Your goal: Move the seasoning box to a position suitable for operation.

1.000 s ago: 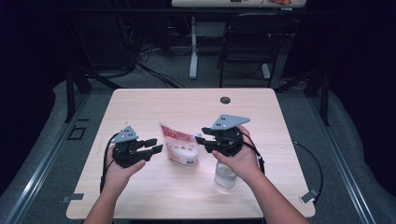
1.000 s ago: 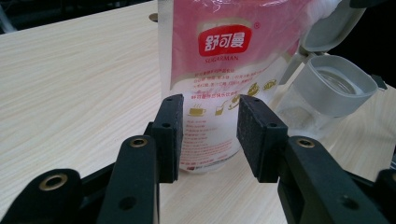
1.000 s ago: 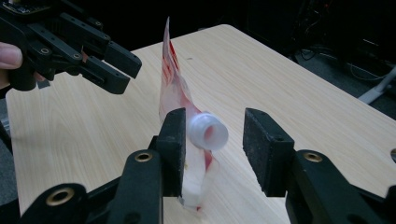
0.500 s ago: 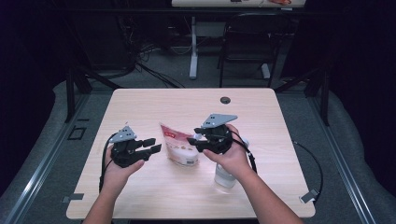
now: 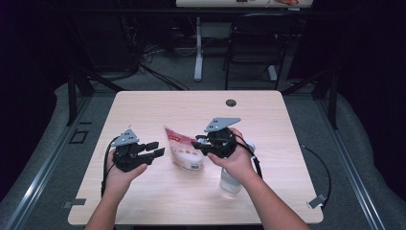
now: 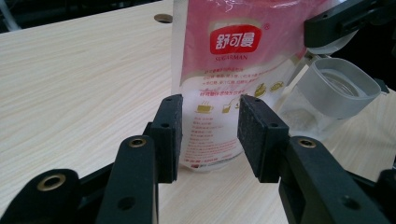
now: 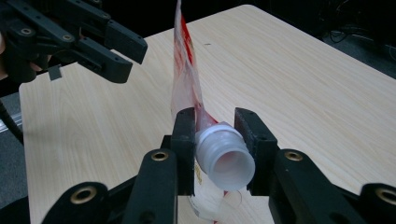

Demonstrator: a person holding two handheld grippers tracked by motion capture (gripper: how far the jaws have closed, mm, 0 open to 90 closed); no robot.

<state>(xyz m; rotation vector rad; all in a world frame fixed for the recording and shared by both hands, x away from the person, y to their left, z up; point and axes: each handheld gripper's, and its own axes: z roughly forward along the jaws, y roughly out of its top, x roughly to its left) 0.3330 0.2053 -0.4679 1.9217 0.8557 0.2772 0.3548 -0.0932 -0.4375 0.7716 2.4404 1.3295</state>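
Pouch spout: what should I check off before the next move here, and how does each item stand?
1. Spout sits between the right gripper fingers, which have just been closing and touch it on both sides: ok.
2. Spout uncapped, open mouth showing: ok.
3. Pouch standing on the table: ok.
4. Left gripper open, short of the pouch: ok.
5. Clear cup upright beside the pouch: ok.
6. Grip firm enough to lift: cannot tell.

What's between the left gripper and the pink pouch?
Bare tabletop: in the high view the left gripper stands apart from the pink pouch, its fingers open and empty.
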